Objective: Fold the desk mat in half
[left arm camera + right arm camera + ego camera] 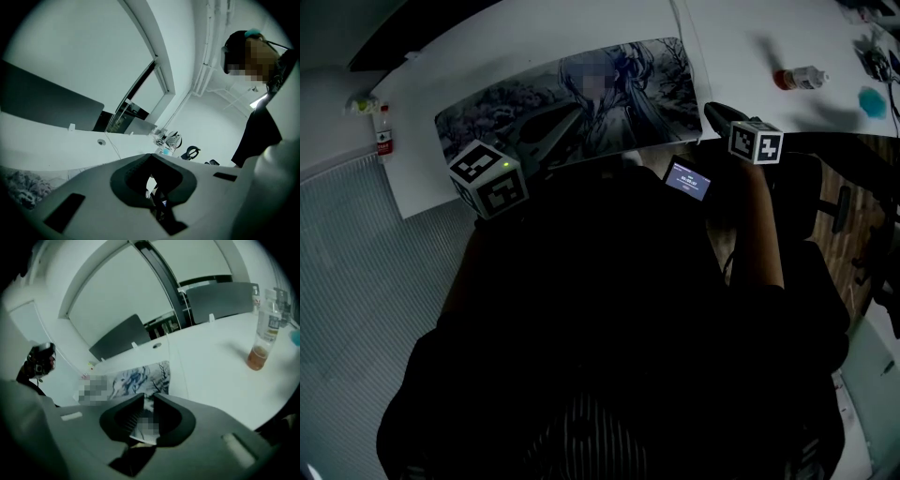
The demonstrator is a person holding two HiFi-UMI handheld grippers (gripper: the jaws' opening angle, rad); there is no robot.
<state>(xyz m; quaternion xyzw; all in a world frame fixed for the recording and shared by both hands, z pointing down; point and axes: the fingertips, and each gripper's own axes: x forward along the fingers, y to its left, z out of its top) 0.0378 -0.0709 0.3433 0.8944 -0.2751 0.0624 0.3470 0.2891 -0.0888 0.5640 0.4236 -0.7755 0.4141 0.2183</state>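
The desk mat (581,103), printed with dark blue-grey artwork, lies flat and unfolded on the white table (750,37). My right gripper (717,114) is at the mat's near right corner. In the right gripper view its jaws (149,397) stand a narrow gap apart, and the mat (140,376) shows in that gap and beyond it. My left gripper (151,157) hovers over the mat's near left edge, its marker cube (487,178) just in front of it. Its tips meet with nothing between them, and a bit of the mat (23,187) shows at the lower left.
A clear bottle (800,78) with orange liquid stands right of the mat, also seen as the bottle (262,333). A blue thing (872,101) lies by it, a small bottle (382,131) at the table's left corner. A small lit screen (687,179) sits near me, a chair (844,206) at right.
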